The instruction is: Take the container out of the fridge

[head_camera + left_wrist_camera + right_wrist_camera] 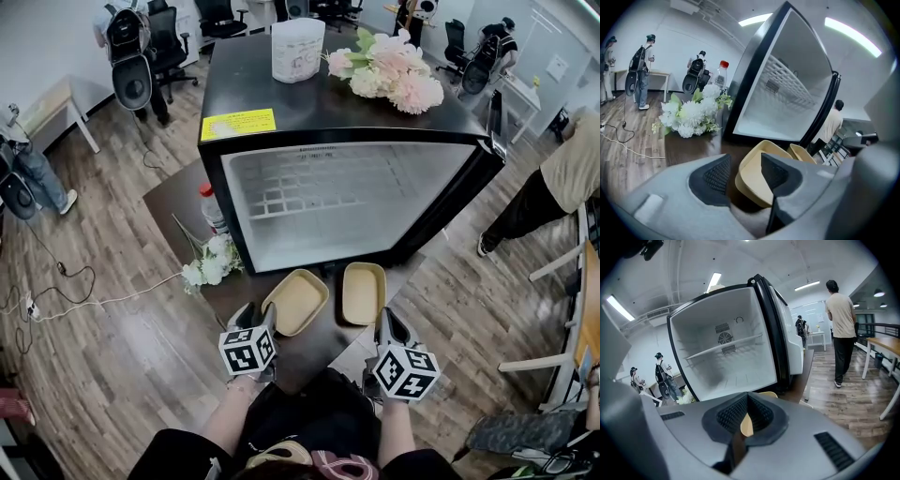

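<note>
The black fridge (347, 202) stands open with its white inside bare. In front of it, on the dark table (173, 202), lie two beige containers. The left container (296, 300) (754, 180) lies just ahead of my left gripper (261, 321) (746, 176), whose jaws stand open around its near end without pressing on it. The right container (364, 292) (765, 393) has its near right corner at my right gripper (386, 323) (747, 416). That gripper is shut, and a beige sliver of the rim shows between its pads.
White flowers (208, 262) and a red-capped bottle (212, 208) stand on the table left of the fridge. Pink flowers (389, 70) and a white canister (297, 49) sit on the fridge top. A person (562, 178) stands at the right; others stand farther off.
</note>
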`<state>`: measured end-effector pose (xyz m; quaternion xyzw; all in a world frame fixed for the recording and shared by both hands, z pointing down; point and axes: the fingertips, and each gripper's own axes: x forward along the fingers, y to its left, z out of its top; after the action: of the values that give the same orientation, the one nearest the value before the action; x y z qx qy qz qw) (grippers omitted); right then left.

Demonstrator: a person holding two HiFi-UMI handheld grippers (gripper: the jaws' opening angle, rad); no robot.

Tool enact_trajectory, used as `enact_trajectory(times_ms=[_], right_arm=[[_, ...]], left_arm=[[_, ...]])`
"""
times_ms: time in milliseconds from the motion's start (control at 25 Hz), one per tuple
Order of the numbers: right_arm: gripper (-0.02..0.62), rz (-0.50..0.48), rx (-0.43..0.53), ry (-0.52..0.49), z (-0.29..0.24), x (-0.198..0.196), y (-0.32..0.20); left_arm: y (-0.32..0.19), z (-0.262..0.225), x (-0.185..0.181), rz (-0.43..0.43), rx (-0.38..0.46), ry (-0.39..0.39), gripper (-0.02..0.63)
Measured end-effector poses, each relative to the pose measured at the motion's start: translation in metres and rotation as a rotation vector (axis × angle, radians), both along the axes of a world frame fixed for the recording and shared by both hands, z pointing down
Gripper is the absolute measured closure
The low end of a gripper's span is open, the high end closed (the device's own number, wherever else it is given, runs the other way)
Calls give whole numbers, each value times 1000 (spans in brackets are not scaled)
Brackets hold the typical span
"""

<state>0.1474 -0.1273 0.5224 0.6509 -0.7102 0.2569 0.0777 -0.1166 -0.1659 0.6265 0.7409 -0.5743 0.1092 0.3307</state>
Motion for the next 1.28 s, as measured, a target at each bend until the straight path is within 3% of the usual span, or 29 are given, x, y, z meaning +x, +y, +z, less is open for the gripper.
enact_trajectory(times_ms=[240,440,640,840,1080,1280], right_arm=[[586,-24,7,8,1,-15,6],[565,-53,26,2,-2,-32,11],[575,-71,82,-12,-10,-49,16],[585,-76,148,14,-24,-60,19],[586,-75,200,34,-34,-68,28],[587,-67,244,44,-42,-71,37]], left_arm=[[8,-43,-6,-2,107,69,419],[17,-85,-8,53,228,42,419],[30,-115,-11,100,317,71,425],[46,-135,-18,120,379,26,511],[58,-166,-16,150,447,101,520],[63,-167,-11,199,483,59,545]])
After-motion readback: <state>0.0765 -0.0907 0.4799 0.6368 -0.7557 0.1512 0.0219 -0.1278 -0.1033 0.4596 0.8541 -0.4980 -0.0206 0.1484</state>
